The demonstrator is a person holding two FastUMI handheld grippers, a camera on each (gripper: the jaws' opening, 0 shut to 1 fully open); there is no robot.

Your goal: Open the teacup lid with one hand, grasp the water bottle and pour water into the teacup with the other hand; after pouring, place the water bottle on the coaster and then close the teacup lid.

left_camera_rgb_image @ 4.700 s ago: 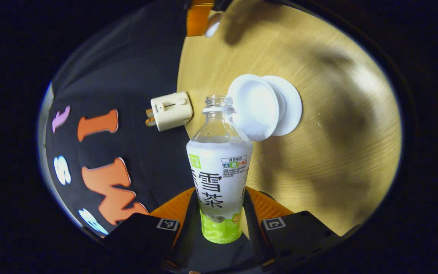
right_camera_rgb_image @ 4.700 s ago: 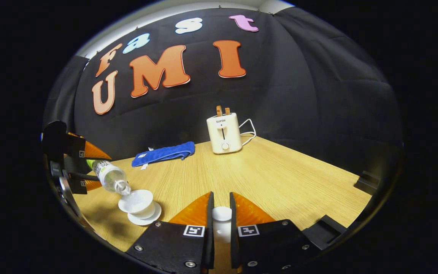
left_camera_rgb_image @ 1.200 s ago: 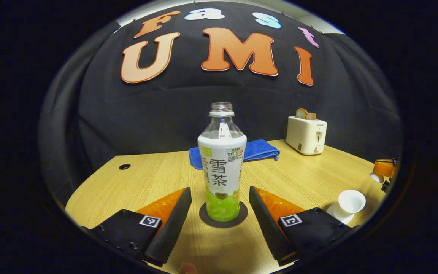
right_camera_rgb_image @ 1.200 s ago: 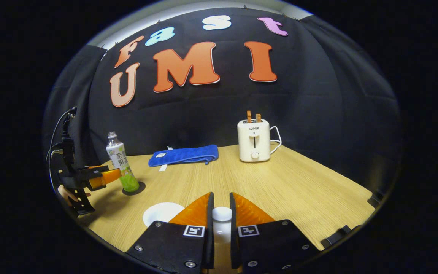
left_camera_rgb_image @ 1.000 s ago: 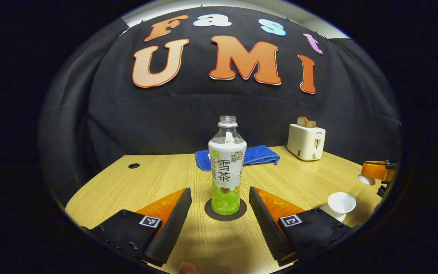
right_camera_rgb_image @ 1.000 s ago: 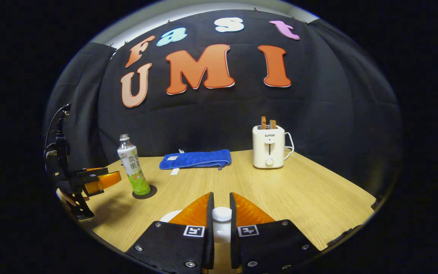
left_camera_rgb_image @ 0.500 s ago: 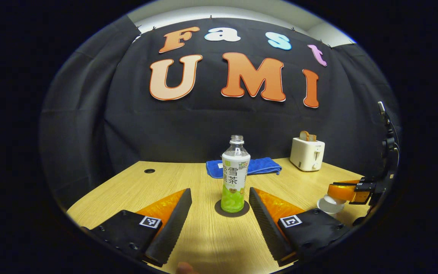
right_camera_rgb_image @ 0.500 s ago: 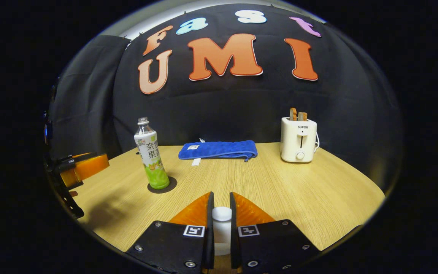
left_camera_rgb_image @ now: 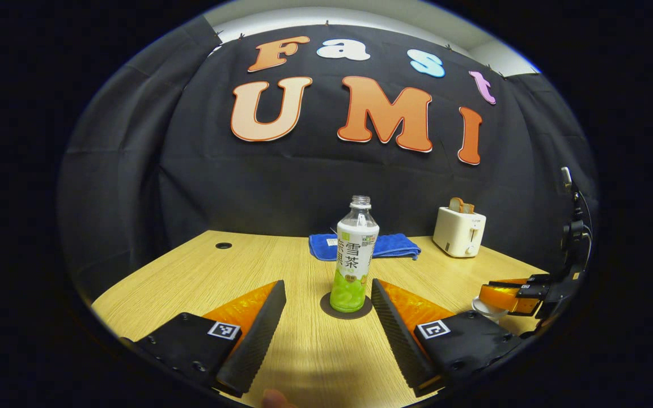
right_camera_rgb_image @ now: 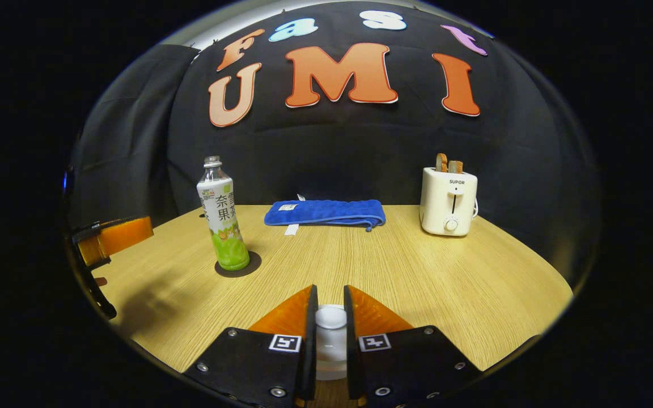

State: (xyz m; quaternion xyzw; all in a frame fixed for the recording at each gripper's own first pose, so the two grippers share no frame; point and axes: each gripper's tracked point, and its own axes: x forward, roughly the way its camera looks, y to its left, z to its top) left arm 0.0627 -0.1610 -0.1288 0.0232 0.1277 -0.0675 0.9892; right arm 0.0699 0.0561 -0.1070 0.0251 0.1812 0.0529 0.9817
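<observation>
The water bottle [left_camera_rgb_image: 355, 255], clear with a white and green label and no cap, stands upright on the dark round coaster [left_camera_rgb_image: 346, 310]. My left gripper [left_camera_rgb_image: 326, 286] is open and sits a short way back from the bottle, touching nothing. The bottle [right_camera_rgb_image: 221, 218] and coaster [right_camera_rgb_image: 238, 266] also appear in the right gripper view, with the left gripper [right_camera_rgb_image: 111, 241] beside them. My right gripper [right_camera_rgb_image: 330, 303] is shut on the white knob of the teacup lid [right_camera_rgb_image: 330, 318]. In the left gripper view it [left_camera_rgb_image: 511, 297] hovers right over the white teacup [left_camera_rgb_image: 478, 307], which it mostly hides.
A folded blue towel [right_camera_rgb_image: 326, 212] lies at the back of the wooden table [right_camera_rgb_image: 417, 272]. A cream toaster [right_camera_rgb_image: 448, 201] with toast in it stands at the back right. A small round hole [left_camera_rgb_image: 223, 245] marks the table's far left.
The bottle went from tilted over the cup to standing on the coaster. My left gripper let it go and drew back. My right gripper carried the lid down over the teacup.
</observation>
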